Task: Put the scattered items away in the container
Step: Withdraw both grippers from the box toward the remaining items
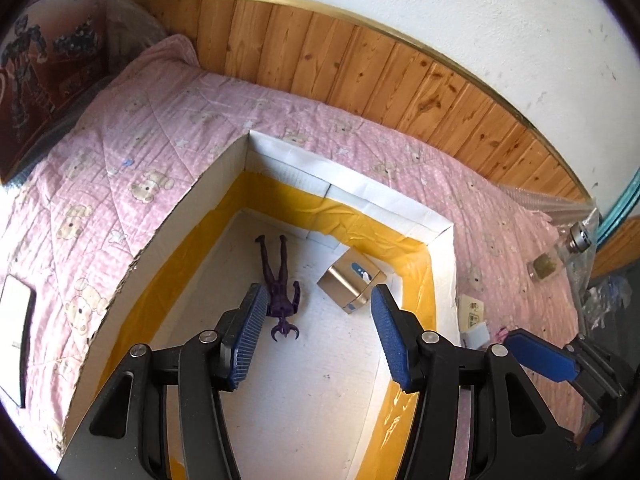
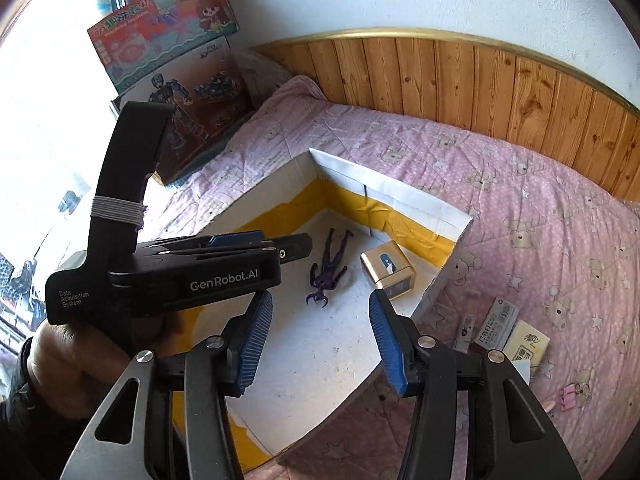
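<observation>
My left gripper [image 1: 320,300] released above the white cardboard box [image 1: 224,168], purple toy figure [image 1: 280,280] at twelve o'clock, gold tin [image 1: 344,284] at one, my right gripper [image 2: 320,312] released too

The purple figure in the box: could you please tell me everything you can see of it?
The purple figure is a slim, dark purple toy that looks like moulded plastic, with two long legs, short arms bent outward and curved claw-like prongs at its head end. It lies flat on the white floor of the cardboard box, legs pointing toward the far wall with the yellow tape. Nothing grips it; a small gold box lies apart from it to the right in both views.
</observation>
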### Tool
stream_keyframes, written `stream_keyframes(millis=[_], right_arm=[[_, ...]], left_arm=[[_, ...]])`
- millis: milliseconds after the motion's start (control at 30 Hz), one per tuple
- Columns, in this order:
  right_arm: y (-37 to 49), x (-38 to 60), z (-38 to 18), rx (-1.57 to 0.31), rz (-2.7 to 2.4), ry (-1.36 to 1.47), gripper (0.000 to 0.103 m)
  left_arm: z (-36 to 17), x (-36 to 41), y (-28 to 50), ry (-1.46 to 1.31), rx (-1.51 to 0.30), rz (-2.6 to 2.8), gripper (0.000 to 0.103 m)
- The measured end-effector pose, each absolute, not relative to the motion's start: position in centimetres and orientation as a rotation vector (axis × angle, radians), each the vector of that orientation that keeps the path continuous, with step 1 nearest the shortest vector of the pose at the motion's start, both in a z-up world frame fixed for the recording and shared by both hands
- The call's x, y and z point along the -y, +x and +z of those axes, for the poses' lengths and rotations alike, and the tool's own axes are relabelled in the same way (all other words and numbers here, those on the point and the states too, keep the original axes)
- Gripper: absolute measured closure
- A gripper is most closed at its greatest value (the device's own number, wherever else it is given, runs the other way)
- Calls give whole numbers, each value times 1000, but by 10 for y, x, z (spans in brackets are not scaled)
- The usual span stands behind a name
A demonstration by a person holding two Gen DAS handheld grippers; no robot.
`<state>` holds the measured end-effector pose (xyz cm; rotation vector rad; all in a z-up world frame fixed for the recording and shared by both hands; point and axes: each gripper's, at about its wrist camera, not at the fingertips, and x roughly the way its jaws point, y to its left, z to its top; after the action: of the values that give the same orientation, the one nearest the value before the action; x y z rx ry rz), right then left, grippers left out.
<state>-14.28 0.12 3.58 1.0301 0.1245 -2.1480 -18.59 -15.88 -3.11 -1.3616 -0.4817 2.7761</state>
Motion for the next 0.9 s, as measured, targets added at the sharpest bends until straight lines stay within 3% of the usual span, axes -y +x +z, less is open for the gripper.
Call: stream_keyframes(millis=[100,267,633,900], right_arm=[[-120,-22,42,-63,-2139,902,51],[-93,-47,50,-9,-2090,792,51],[-50,-140,57,191,-2168,638,51],[-41,-201,81,309,-2244,557,51]], left_arm=[[-27,152,-169,-1304,397,2845,46],[-20,141,-148,-1251,447,2860,46],[4,98,-85,-1015,305,2957,46],[16,70,-43,-920,399,2880,46]])
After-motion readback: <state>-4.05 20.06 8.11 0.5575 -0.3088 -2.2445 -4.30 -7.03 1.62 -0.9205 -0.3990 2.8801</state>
